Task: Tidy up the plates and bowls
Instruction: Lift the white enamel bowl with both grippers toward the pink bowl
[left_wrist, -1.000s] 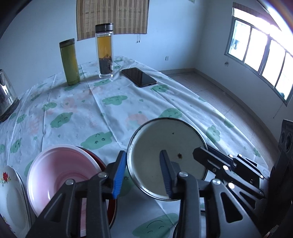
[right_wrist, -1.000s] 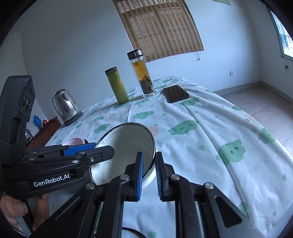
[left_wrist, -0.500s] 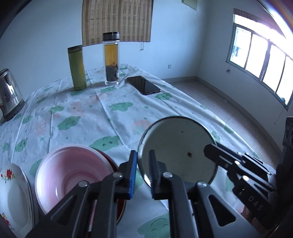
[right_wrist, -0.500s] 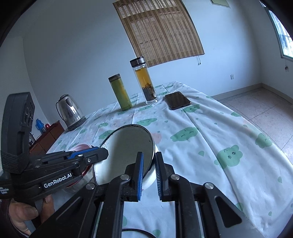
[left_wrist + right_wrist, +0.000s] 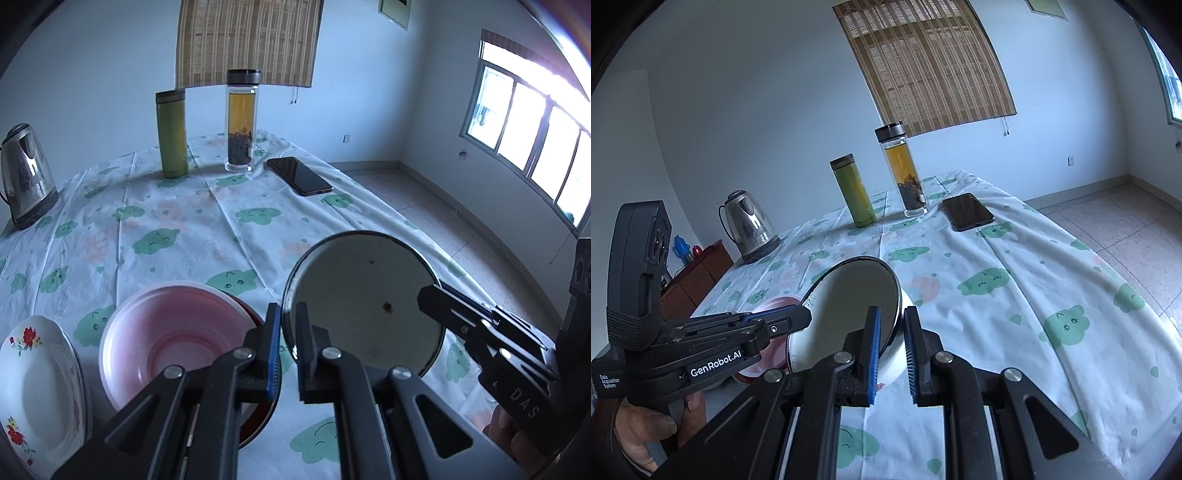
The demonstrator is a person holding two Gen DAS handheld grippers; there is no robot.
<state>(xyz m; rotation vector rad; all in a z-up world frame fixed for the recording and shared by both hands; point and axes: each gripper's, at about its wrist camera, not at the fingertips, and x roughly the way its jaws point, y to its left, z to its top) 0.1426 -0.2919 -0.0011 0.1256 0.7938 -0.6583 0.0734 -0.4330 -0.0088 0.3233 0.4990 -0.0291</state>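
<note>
1. Enamel bowl [image 5: 364, 306] seen from the left wrist: tilted above the desk's near edge, left gripper [image 5: 287, 345] jaws clamped on its rim, beside the pink bowl [image 5: 173, 336].
2. Right wrist: right gripper [image 5: 891, 354] jaws clamped on the opposite rim. Stiff, slick, probably light; the thin rim is the only hold.

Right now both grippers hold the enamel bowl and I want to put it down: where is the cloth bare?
Bare cloth lies mid-table, between the pink bowl and the green flask, tea bottle and phone. The near left corner is crowded: pink bowl beside the flowered plate. The kettle takes the far left.
</note>
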